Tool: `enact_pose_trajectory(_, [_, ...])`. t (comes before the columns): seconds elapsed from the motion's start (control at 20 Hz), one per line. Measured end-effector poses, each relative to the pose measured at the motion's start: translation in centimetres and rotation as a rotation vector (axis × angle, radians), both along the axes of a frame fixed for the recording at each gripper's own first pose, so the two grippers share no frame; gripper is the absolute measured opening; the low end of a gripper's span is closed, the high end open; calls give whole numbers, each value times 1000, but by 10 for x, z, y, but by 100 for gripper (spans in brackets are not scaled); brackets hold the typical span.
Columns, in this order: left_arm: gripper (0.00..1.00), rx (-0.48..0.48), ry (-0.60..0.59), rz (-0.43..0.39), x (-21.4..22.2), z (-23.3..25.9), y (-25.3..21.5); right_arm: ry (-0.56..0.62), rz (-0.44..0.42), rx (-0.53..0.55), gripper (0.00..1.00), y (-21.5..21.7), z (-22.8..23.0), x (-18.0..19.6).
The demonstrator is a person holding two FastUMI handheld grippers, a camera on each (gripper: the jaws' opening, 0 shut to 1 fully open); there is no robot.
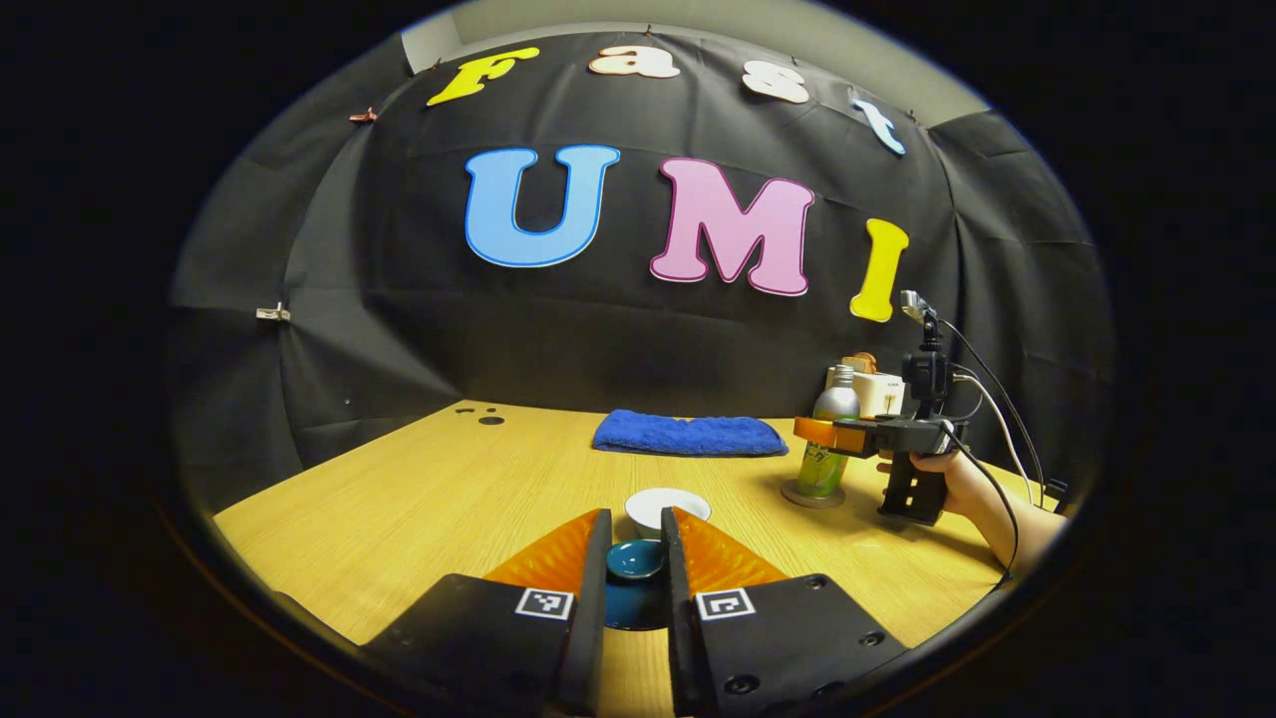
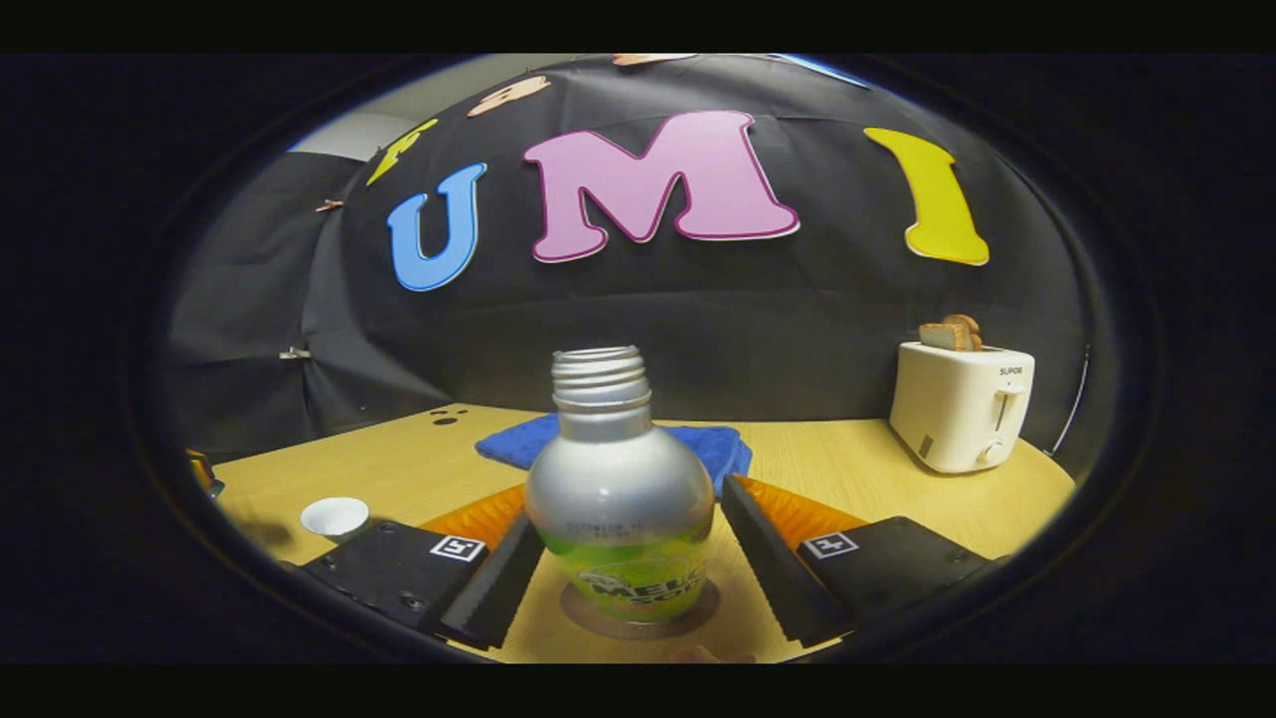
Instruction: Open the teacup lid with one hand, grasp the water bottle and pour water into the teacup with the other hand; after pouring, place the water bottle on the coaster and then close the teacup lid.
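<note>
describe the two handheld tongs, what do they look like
The left tongs and right tongs have black bodies with a square black-and-white marker tag on each side. The right one has a black handle, a top-mounted camera and trailing cables.

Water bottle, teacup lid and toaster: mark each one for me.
Water bottle (image 2: pixel 618 499): right gripper view, on its silver shoulder.
Teacup lid (image 1: pixel 635 559): left gripper view, on its top, between the left claw's fingers.
Toaster (image 2: pixel 959 407): right gripper view, on its white front.
</note>
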State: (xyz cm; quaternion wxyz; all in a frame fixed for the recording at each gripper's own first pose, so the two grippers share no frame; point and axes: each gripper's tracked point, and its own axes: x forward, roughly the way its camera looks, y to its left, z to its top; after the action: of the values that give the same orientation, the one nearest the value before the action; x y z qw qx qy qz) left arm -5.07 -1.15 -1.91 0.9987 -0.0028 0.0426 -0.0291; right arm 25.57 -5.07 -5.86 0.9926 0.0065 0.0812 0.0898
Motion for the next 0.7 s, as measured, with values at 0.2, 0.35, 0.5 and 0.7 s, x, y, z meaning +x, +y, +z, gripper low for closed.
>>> enact_pose_trajectory(0.2, [31, -4, -8, -13, -8, 0, -8, 12, -16, 11, 95, -3, 2, -13])
enact_pose_trajectory(0.35, [31, -8, -13, -22, -17, 1, -13, 23, -5, 1, 99, 1, -2, -31])
enact_pose_trajectory(0.5, [31, -6, -28, -19, -22, 6, -15, 29, -15, 0, 99, 2, -1, -51])
enact_pose_trajectory(0.7, [34, -4, -43, -31, -19, 10, -23, 50, -38, 27, 99, -1, 10, -91])
